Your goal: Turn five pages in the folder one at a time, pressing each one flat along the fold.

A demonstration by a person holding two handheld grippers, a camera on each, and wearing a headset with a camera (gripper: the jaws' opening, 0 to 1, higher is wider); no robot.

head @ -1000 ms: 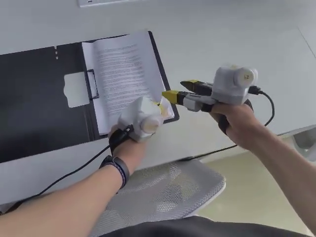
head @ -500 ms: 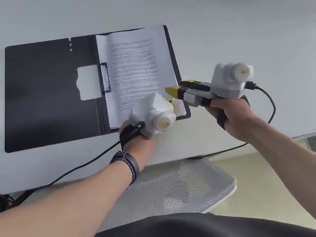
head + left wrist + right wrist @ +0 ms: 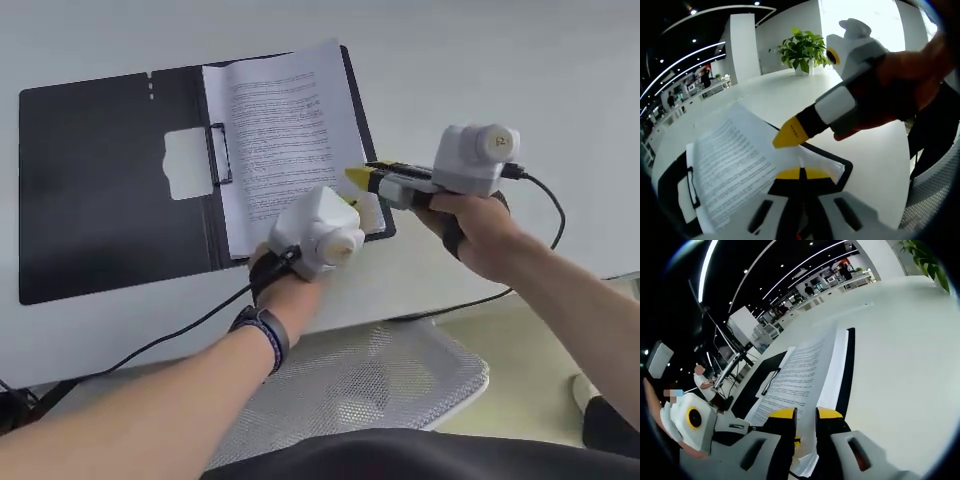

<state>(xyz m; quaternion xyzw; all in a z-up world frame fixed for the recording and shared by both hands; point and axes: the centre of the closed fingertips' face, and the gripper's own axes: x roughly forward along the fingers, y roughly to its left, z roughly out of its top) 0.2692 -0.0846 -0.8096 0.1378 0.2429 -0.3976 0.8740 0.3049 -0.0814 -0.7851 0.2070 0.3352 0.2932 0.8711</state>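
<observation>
- Folder [image 3: 100, 200] lies open flat on white table [image 3: 500, 80]; black cover on the left, stack of printed pages [image 3: 285, 130] on the right half, held by a clip [image 3: 218, 155] next to the fold
- Left gripper [image 3: 800, 174] sits at the stack's near right corner; jaws together w/ just a thin seam btwn the yellow tips; can't tell if a sheet is nipped in there
- Right gripper [image 3: 805, 416] points in at the pages' right edge, just beside the left one; jaws a narrow gap apart, paper edge running in line w/ that gap; unclear whether either jaw touches paper
- Handling, my read: single sheets are v. light, thin, floppy; prob. smooth enough to cling, so two may lift as one; will crease or tear if pinched hard or yanked vs the clip
- Best hold: free outer corner or right edge, far from the fold, top sheet only; light nip, then carry it over in an arc w/o pulling on the clip
- Folder itself looks stiff and heavier than the paper, but could slide on the smooth table; one gripper may need to pin it while the other turns
- Pressing flat: closed tips run gently along the fold side; paper there will likely spring back up
</observation>
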